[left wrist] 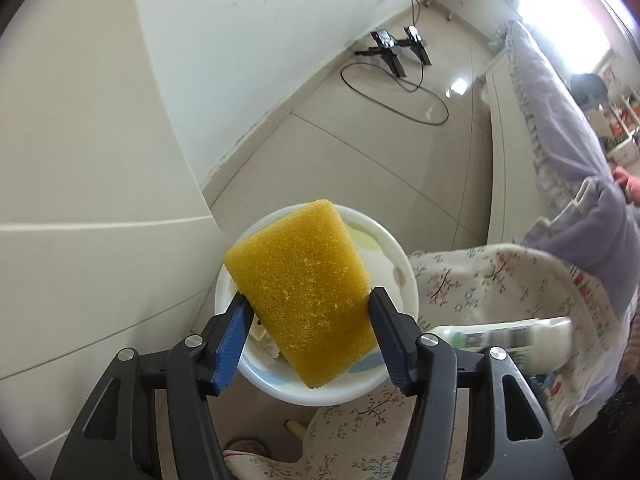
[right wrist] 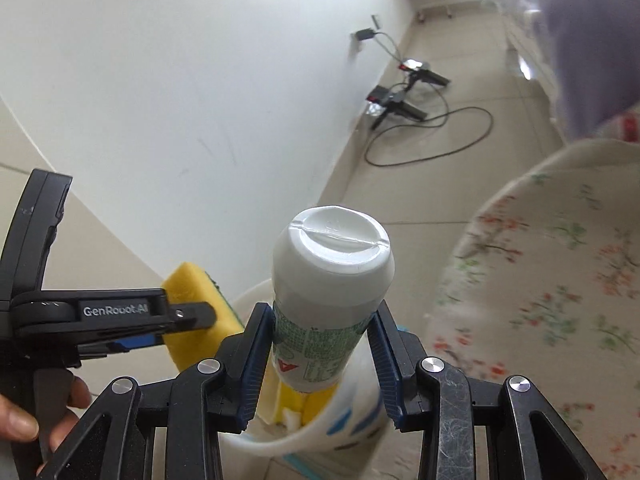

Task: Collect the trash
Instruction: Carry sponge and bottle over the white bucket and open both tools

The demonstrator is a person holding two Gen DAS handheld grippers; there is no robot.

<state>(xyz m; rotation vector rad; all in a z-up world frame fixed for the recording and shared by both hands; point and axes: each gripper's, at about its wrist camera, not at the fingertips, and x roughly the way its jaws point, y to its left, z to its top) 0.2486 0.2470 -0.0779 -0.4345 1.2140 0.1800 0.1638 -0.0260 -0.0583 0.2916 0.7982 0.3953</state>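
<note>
Clearly we are in the middle of the drop-off, with both pieces of trash brought over the white bin [left wrist: 394, 264], a small round container with pale coloured patches on its wall that sits low in the centre of both views beside a floral cloth [left wrist: 480, 280]. In the left wrist view our left gripper [left wrist: 308, 300] has the yellow sponge [left wrist: 300, 292] standing between its fingers right above the bin's mouth; the jaws are spread about as wide as the sponge, and the left pad appears barely to touch it, so we judge the sponge to be on the point of release, though we cannot tell for sure whether it is pinched or already free. In the right wrist view our right gripper [right wrist: 320, 312] pinches a white plastic bottle [right wrist: 328, 280] with a green printed label by its body, the bottle's flat end pointing up toward the centre of the frame. The bottle hangs above the bin's opening, at whose bottom something yellow and white already lies. So, as we judge it, some trash is already collected; what is left is to let the sponge fall, then the bottle. Whether more trash waits elsewhere the views do not show.
</note>
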